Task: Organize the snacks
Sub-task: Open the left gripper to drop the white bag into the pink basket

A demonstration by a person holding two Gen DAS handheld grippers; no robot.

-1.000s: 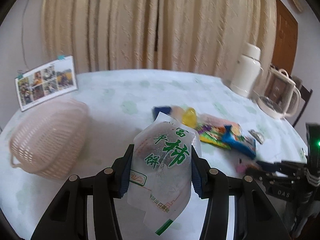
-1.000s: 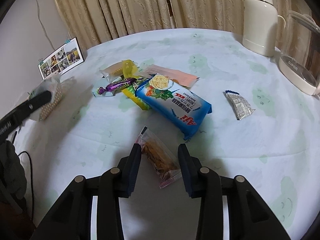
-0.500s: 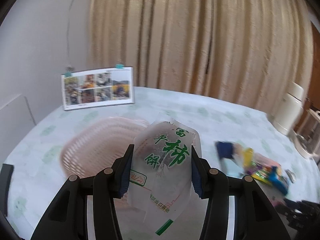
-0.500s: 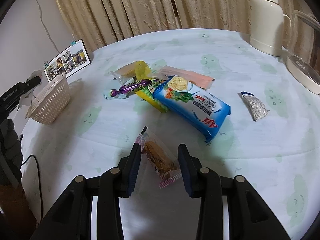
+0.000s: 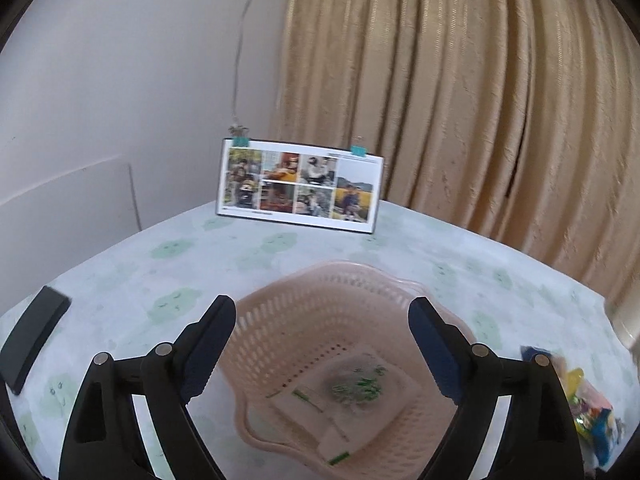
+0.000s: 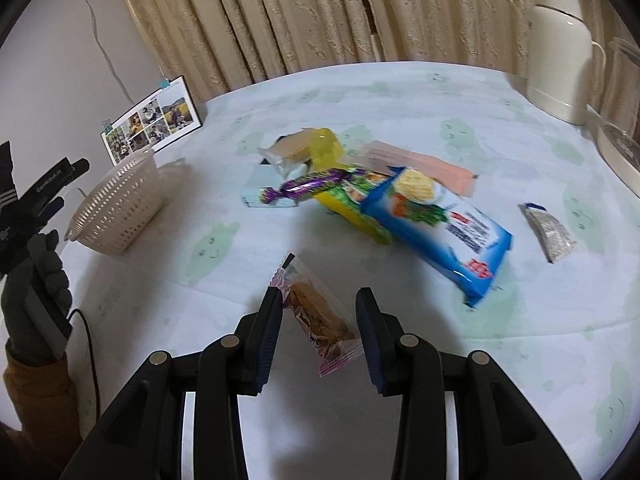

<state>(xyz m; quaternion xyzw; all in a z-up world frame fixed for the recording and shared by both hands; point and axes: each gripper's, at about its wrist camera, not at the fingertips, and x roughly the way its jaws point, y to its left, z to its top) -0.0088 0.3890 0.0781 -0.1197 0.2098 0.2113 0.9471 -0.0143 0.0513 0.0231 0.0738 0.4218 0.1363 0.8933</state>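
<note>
The pink lattice basket [image 5: 332,308] stands on the worktop [image 5: 240,252] near a photo card [image 5: 298,186] propped at the far edge. Inside it, flat on the bottom, lies one white packet with green print [image 5: 352,396]; nothing else shows in the basket.

The left hand-held gripper [image 5: 322,344] hangs over the basket with its fingers spread wide and empty, one on each side of the basket's opening; the white packet lies below and between them, apart from both. A black flat object [image 5: 34,334] rests at the left edge of the worktop.

The right hand-held gripper [image 6: 320,332] is partly open around a clear packet of brown snack [image 6: 320,320], which lies on the worktop between the fingers; whether the pads touch it cannot be told. Just beyond it lies a heap of snacks: a blue cracker bag [image 6: 440,224], a purple-wrapped sweet [image 6: 308,186], a yellow packet [image 6: 326,148] and a pink wrapper [image 6: 420,164]. A small grey sachet [image 6: 550,234] lies apart to the right. A white thermos [image 6: 560,48] stands far right.
</note>
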